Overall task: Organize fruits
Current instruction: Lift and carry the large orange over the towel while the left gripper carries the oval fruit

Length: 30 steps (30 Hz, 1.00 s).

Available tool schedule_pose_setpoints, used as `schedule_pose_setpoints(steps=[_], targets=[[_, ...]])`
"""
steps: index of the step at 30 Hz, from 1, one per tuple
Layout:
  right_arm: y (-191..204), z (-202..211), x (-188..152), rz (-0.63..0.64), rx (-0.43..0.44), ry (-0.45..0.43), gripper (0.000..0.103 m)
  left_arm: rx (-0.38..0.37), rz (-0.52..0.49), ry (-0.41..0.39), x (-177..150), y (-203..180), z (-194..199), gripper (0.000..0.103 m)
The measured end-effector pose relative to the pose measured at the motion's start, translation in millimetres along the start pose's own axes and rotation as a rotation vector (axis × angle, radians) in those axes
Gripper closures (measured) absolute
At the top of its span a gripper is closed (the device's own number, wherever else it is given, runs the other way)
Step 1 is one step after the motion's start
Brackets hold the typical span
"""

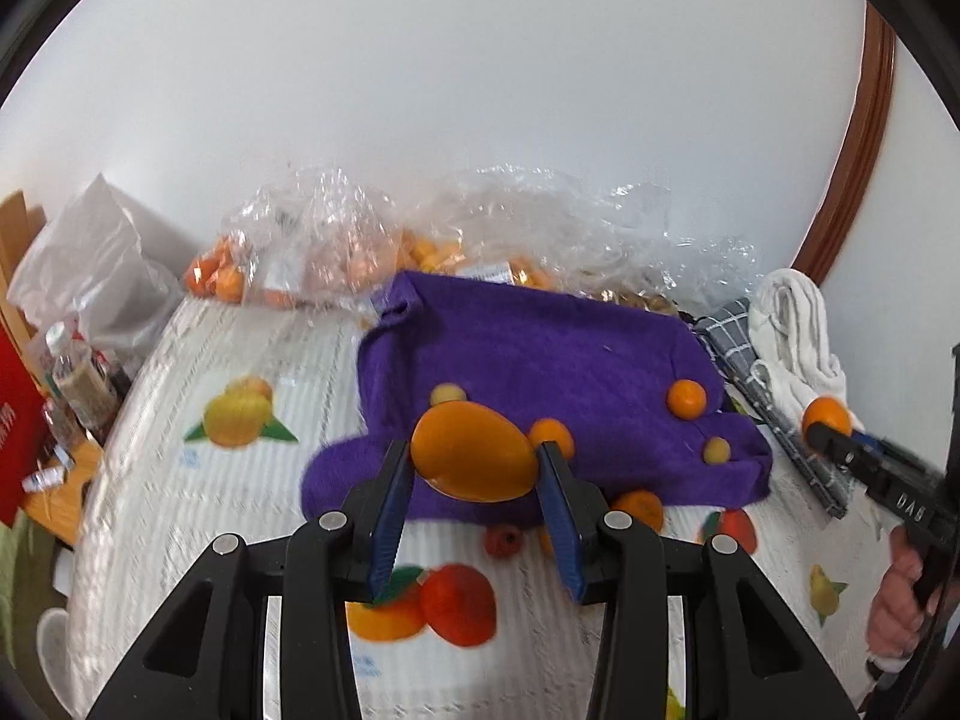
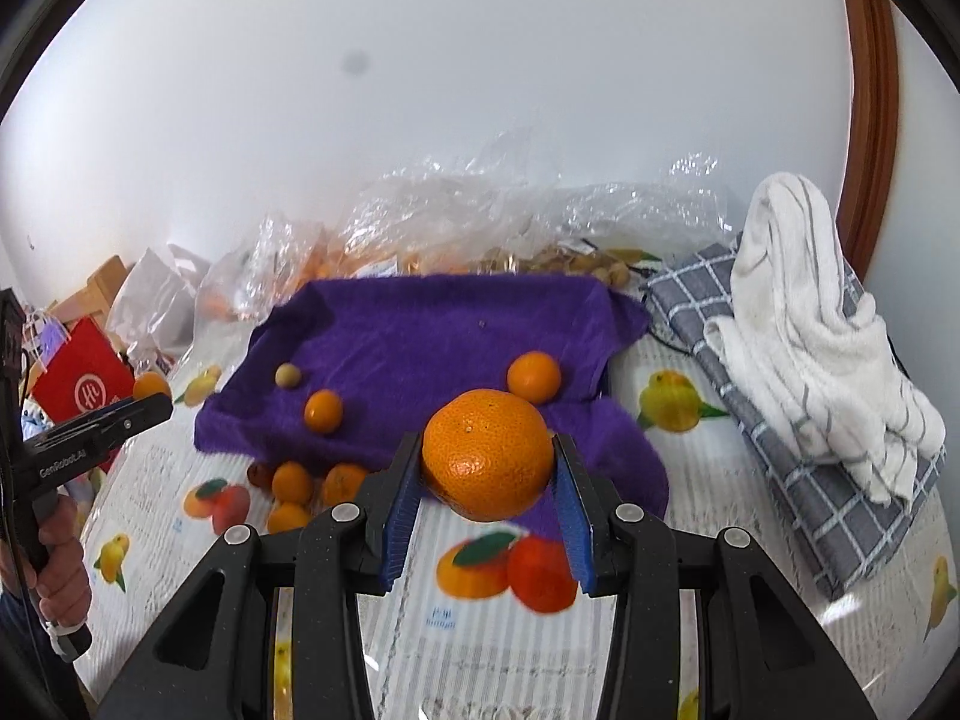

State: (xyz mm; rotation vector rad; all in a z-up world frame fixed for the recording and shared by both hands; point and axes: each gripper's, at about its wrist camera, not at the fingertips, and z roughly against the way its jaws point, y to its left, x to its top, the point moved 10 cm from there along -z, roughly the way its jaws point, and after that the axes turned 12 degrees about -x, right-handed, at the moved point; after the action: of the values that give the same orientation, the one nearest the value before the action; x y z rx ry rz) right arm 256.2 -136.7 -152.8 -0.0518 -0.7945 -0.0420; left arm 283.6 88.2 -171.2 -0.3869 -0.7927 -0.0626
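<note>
My left gripper [image 1: 475,461] is shut on a smooth oval orange fruit [image 1: 474,450], held above the near edge of a purple towel [image 1: 540,354]. My right gripper [image 2: 487,463] is shut on a large round orange [image 2: 487,455], also lifted over the purple towel [image 2: 420,330]. On the towel lie small oranges [image 2: 534,377] [image 2: 323,411] and a small pale fruit [image 2: 287,374]. Several more small oranges [image 2: 292,483] sit on the tablecloth just off the towel's front edge. In the left wrist view the right gripper [image 1: 831,429] appears at the right with its orange [image 1: 827,414].
A fruit-print tablecloth [image 2: 660,540] covers the table. Clear plastic bags of fruit [image 1: 312,240] line the back by the wall. A checked cloth [image 2: 780,468] with a white towel [image 2: 798,312] on it lies at the right. A red bag [image 2: 81,387] and bottles [image 1: 78,384] stand left.
</note>
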Motion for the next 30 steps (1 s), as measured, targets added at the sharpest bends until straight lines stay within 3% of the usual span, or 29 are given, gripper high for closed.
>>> schedule_pose_setpoints(steps=[13, 20, 30], targets=[[-1, -46, 49, -0.015, 0.017, -0.02, 0.061, 0.012, 0.057, -0.037, 47, 33, -14, 0.063], [21, -97, 30, 0.013, 0.061, 0.085, 0.061, -0.007, 0.101, -0.004, 51, 41, -42, 0.063], [43, -140, -9, 0.068, 0.093, 0.21, 0.061, -0.025, 0.134, 0.124, 17, 37, -89, 0.063]])
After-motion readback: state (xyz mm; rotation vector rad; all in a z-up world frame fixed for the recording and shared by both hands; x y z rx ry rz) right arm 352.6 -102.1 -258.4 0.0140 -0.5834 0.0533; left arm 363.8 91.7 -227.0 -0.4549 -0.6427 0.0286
